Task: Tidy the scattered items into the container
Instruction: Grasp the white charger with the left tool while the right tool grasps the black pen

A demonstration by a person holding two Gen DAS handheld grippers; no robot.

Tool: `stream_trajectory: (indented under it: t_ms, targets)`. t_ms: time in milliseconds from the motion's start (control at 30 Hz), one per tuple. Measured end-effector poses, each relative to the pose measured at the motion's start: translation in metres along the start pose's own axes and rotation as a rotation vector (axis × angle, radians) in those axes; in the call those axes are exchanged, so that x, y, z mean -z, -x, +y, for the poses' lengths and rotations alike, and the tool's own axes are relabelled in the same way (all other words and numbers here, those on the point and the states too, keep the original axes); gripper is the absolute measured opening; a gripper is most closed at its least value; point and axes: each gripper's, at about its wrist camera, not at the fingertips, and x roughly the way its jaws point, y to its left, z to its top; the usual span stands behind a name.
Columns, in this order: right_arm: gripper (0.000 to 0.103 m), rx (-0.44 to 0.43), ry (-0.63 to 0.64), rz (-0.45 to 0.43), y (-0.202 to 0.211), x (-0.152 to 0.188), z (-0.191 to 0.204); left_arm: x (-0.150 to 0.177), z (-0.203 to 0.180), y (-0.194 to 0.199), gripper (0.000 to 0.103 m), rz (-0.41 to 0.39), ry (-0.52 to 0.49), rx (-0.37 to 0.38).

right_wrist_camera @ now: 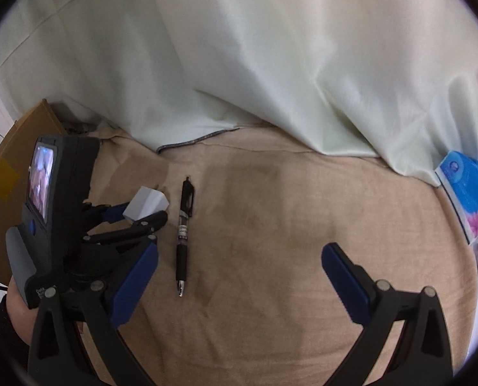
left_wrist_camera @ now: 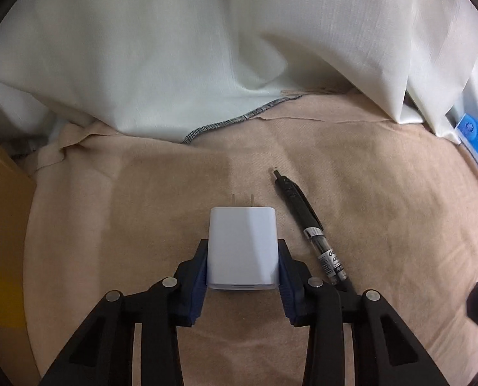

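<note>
A white plug-in charger [left_wrist_camera: 242, 247] with two metal prongs pointing away is clamped between the blue pads of my left gripper [left_wrist_camera: 243, 257], just above the tan cloth. The right wrist view shows the same charger [right_wrist_camera: 145, 207] held by that left gripper [right_wrist_camera: 142, 214] at the left. A black retractable pen [left_wrist_camera: 306, 222] lies on the cloth just right of the charger. In the right wrist view the pen [right_wrist_camera: 183, 234] lies with its tip toward me. My right gripper [right_wrist_camera: 239, 273] hovers wide open with only cloth between its fingers, the pen just inside its left finger.
A tan cloth [right_wrist_camera: 287, 212] covers the surface. White fabric [right_wrist_camera: 271, 64] drapes over its far side. A brown cardboard box [right_wrist_camera: 10, 177] stands at the left. Blue and pink tissue packs [right_wrist_camera: 467, 193] lie at the right edge.
</note>
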Motion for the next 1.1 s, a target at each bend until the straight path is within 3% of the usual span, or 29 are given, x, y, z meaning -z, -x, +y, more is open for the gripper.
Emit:
stream_trajectory:
  t_ms: [167,267,433,533,567,1100]
  targets:
    - [0.091,-0.052,0.030,0.036,-0.016,-0.006,0.016,0.005,0.020,0.040,0.039,-0.044,0.004,-0.018]
    - [0.069,-0.064,0.076,0.062,-0.032,-0.009,0.033,0.013,0.039,0.061,0.039,-0.047,0.023,-0.018]
    - [0.060,-0.063,0.097,0.112,-0.062,-0.009,0.048,0.029,0.064,0.065,0.039,-0.040,0.056,-0.046]
    - [0.032,-0.051,0.109,0.144,-0.075,-0.006,0.050,0.036,0.078,0.061,0.039,-0.026,0.096,-0.040]
    - [0.015,-0.052,0.111,0.149,-0.077,-0.006,0.050,0.039,0.080,0.061,0.039,-0.028,0.104,-0.043]
    - [0.015,-0.009,0.119,0.185,-0.093,-0.009,0.058,0.045,0.099,0.064,0.039,-0.029,0.160,-0.034]
